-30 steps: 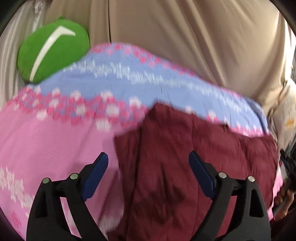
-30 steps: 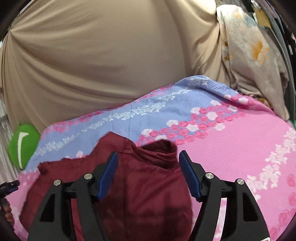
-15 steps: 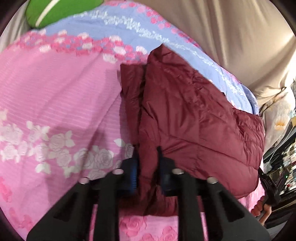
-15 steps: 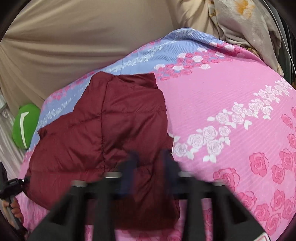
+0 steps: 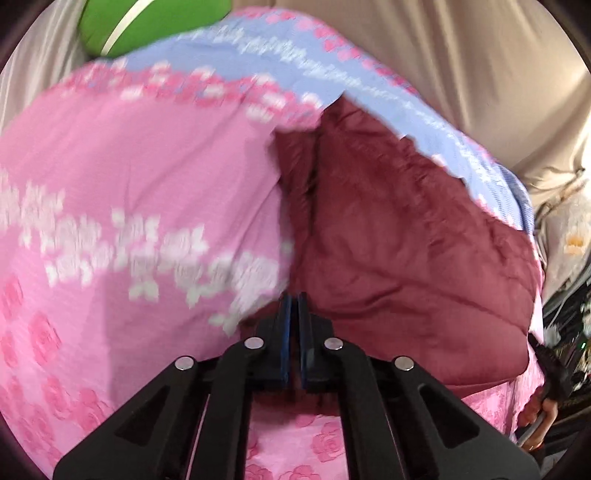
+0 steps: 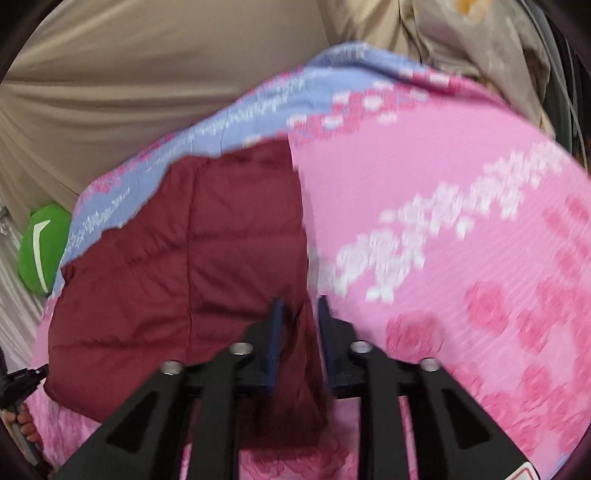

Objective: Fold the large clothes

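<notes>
Maroon jacket [image 5: 406, 240] edge pinched in left hand-held gripper [image 5: 294, 306], on bedspread [image 5: 129, 166]

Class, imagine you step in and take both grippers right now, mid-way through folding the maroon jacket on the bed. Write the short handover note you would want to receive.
Left gripper: shut, pinching the near edge of the maroon jacket.
Right gripper: jaws have just been opening; the jacket's near right edge lies between the pads, which no longer seem to press on it.
Jacket: lying on the pink floral bedsheet, already narrowed lengthwise, collar end toward the beige curtain.
Green cushion sits at the far corner, out of the way.
Done: side folds, it appears.
Left: probably bring the near hem up toward the collar, then flatten.
</notes>
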### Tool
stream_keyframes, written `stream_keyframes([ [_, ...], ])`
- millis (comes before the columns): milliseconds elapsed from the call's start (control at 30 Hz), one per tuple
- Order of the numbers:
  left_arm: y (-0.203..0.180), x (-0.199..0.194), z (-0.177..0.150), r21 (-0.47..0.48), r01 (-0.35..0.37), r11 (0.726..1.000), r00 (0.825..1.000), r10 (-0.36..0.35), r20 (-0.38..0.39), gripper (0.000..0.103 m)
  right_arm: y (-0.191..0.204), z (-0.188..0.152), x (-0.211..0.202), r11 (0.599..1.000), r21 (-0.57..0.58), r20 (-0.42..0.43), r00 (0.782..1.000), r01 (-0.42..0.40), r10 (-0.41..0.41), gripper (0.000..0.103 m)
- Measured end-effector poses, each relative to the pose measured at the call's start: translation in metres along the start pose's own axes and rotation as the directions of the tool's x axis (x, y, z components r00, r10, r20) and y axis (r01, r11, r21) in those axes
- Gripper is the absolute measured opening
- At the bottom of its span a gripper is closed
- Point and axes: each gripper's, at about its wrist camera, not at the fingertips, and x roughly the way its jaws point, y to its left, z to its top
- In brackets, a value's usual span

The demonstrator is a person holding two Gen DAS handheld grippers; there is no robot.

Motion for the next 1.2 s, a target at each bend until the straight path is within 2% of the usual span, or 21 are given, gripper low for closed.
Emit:
stream_keyframes([
  [33,-0.006,-0.006,0.008,0.016,0.016,1.0,0.999,-0.017,0.029,0.005,0.001,0.009,-0.006,1.0,-0.003,0.028,1.0,-0.007,0.008,0.051],
  [67,-0.01,-0.01,0.017,0.023,0.029,0.999,0.998,-0.03,0.05,0.018,0.003,0.022,-0.012,1.0,-0.003,0.065,0.998,-0.022,0.022,0.054],
  [100,-0.014,-0.013,0.028,0.028,0.046,0.999,0.996,-0.048,0.073,0.047,0.003,0.035,-0.015,0.999,0.0,0.09,0.995,-0.039,0.039,0.058],
  [167,-0.021,-0.013,0.055,0.025,0.082,0.996,0.985,-0.085,0.148,0.085,0.007,0.055,-0.013,0.997,-0.001,0.11,0.991,-0.077,0.076,0.063],
  [267,-0.031,0.012,0.096,0.032,0.105,0.994,0.974,-0.109,0.196,0.093,0.017,0.088,0.013,0.995,-0.001,0.097,0.99,-0.1,0.099,0.071],
  [400,-0.031,0.076,0.142,-0.003,0.135,0.991,0.987,-0.134,0.093,0.092,0.017,0.113,0.071,0.988,0.063,-0.018,0.99,-0.142,0.143,0.073],
  [467,-0.029,0.105,0.153,-0.036,0.087,0.996,0.994,-0.084,0.065,0.091,0.018,0.115,0.094,0.984,0.1,-0.067,0.986,-0.144,0.151,0.073],
  [500,-0.028,0.116,0.155,-0.035,0.093,0.995,0.995,-0.091,0.049,0.079,0.019,0.116,0.108,0.981,0.116,-0.1,0.981,-0.154,0.165,0.068],
  [533,-0.029,0.128,0.157,-0.035,0.105,0.994,0.994,-0.105,0.016,0.065,0.021,0.116,0.114,0.98,0.119,-0.112,0.979,-0.159,0.173,0.053],
  [567,-0.029,0.136,0.158,-0.033,0.12,0.992,0.993,-0.121,-0.018,0.036,0.023,0.115,0.121,0.981,0.114,-0.127,0.977,-0.157,0.171,0.041],
  [600,-0.029,0.142,0.158,-0.029,0.135,0.99,0.989,-0.136,-0.05,0.011,0.029,0.116,0.127,0.986,0.092,-0.15,0.977,-0.138,0.151,0.015],
  [633,-0.029,0.144,0.159,-0.028,0.148,0.989,0.987,-0.15,-0.06,0.008,0.034,0.117,0.129,0.989,0.073,-0.154,0.979,-0.126,0.136,0.007],
  [667,-0.03,0.138,0.157,-0.024,0.141,0.99,0.989,-0.142,-0.037,0.004,0.042,0.12,0.125,0.993,0.041,-0.136,0.983,-0.115,0.119,0.006],
  [733,-0.029,0.112,0.159,0.003,0.117,0.993,0.991,-0.117,0.06,0.003,0.059,0.13,0.104,0.992,-0.03,-0.04,0.992,-0.12,0.119,0.005],
  [800,-0.025,0.083,0.164,0.006,0.112,0.994,0.983,-0.111,0.147,0.003,0.077,0.146,0.07,0.982,-0.082,0.092,0.98,-0.168,0.175,0.004],
  [867,-0.022,0.067,0.167,-0.005,0.096,0.995,0.98,-0.094,0.176,0.002,0.09,0.159,0.054,0.978,-0.107,0.164,0.967,-0.178,0.194,0.004],
  [900,-0.023,0.067,0.168,0.004,0.05,0.999,0.982,-0.05,0.179,0.002,0.096,0.163,0.056,0.981,-0.119,0.177,0.969,-0.151,0.171,0.004],
  [967,-0.026,0.08,0.166,0.041,-0.038,0.998,0.986,0.03,0.163,0.003,0.1,0.164,0.081,0.99,-0.123,0.145,0.985,-0.073,0.09,0.004],
  [1033,-0.028,0.108,0.156,0.078,-0.115,0.99,0.989,0.107,0.106,0.003,0.095,0.155,0.123,0.995,-0.101,0.048,0.999,-0.008,0.013,0.004],
  [1100,-0.025,0.136,0.144,0.091,-0.144,0.985,0.989,0.139,0.056,0.003,0.083,0.134,0.172,0.991,-0.1,-0.071,0.993,0.085,-0.092,0.004],
  [1200,-0.028,0.15,0.136,0.104,-0.18,0.978,0.982,0.173,0.074,0.004,0.068,0.125,0.192,0.996,-0.033,-0.147,0.985,0.08,-0.084,0.004],
])
